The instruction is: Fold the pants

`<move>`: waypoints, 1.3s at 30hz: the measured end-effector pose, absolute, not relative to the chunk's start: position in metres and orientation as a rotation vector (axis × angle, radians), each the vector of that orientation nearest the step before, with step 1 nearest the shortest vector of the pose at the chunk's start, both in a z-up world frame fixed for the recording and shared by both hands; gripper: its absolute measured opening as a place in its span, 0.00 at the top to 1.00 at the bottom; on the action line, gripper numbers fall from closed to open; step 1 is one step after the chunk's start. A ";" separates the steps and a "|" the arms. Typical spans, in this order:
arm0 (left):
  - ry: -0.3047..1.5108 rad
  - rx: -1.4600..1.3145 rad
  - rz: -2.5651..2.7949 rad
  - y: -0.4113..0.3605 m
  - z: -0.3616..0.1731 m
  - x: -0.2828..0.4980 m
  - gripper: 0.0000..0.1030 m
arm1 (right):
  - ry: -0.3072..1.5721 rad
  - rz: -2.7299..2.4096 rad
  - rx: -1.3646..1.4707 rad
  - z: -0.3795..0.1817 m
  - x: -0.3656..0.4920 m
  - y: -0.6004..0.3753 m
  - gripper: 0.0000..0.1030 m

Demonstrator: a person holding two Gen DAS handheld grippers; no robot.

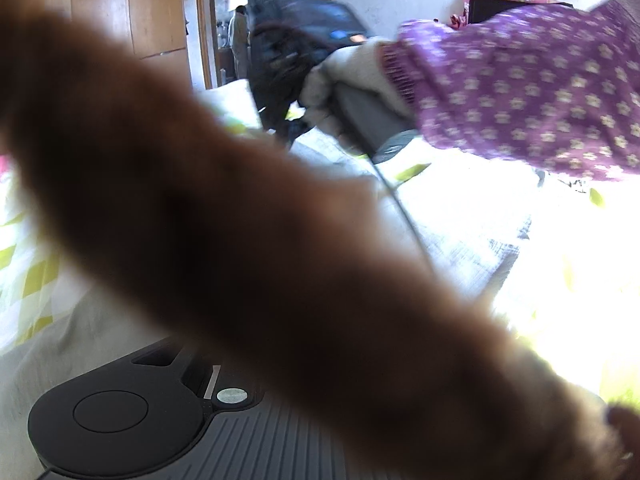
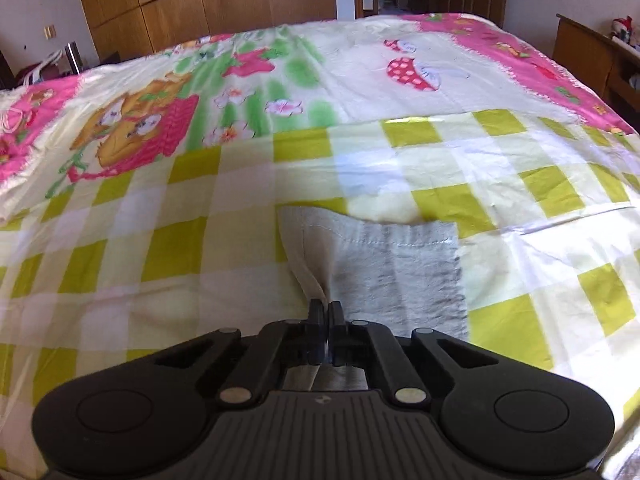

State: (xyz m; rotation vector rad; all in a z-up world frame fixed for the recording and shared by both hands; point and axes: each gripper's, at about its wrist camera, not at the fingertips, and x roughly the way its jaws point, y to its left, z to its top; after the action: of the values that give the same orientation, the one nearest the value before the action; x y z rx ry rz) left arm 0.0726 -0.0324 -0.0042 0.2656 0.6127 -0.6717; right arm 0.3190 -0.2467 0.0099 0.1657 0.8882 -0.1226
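**Pants gripped at one end; fold barely begun**

Left side first. The view from the left gripper is almost wholly blocked by a blurred brown mass close to the lens; whether that is cloth or something else cannot be told. Only the left part of that gripper's body shows, so its fingertips are hidden and I cannot say whether it is open, closed or holding anything. Past the obstruction, a gloved hand [image 1: 352,80] in a purple patterned sleeve [image 1: 520,92] holds the other tool over the bed, with a thin cable trailing from it.

Centre. The bed [image 2: 140,240] carries a yellow-checked sheet in front and a cartoon-print cover behind. The pants [image 2: 396,264], pale grey, lie flat on the checked sheet just ahead of the right gripper [image 2: 326,312], a stitched edge running across their far end.

Right side. The right gripper's jaws stand closed together, and a pinch of the pants' near left edge rises into them; it appears to have the cloth in hand.

Judgement: only a short stretch of the garment shows, one layer flat, no finished fold visible. The gripping is done; carrying the edge over, laying it down and smoothing all seem left to do.
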 end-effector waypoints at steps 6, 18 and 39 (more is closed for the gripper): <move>0.560 0.298 -0.702 -0.053 0.011 0.062 0.76 | 0.708 -0.099 0.356 0.075 0.215 -0.345 0.82; 0.599 0.444 -0.842 -0.126 -0.008 0.041 0.70 | 0.690 -0.324 0.746 -0.008 0.031 -0.474 0.77; 0.544 0.495 -0.803 -0.162 0.015 0.053 0.66 | 0.302 -0.179 0.827 0.053 0.040 -0.515 0.81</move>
State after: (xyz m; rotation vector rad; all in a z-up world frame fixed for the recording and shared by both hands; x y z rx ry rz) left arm 0.0529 -0.1618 0.0146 0.4953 0.5445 -0.8034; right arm 0.0398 -0.5148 0.0533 0.8268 0.3018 -0.1793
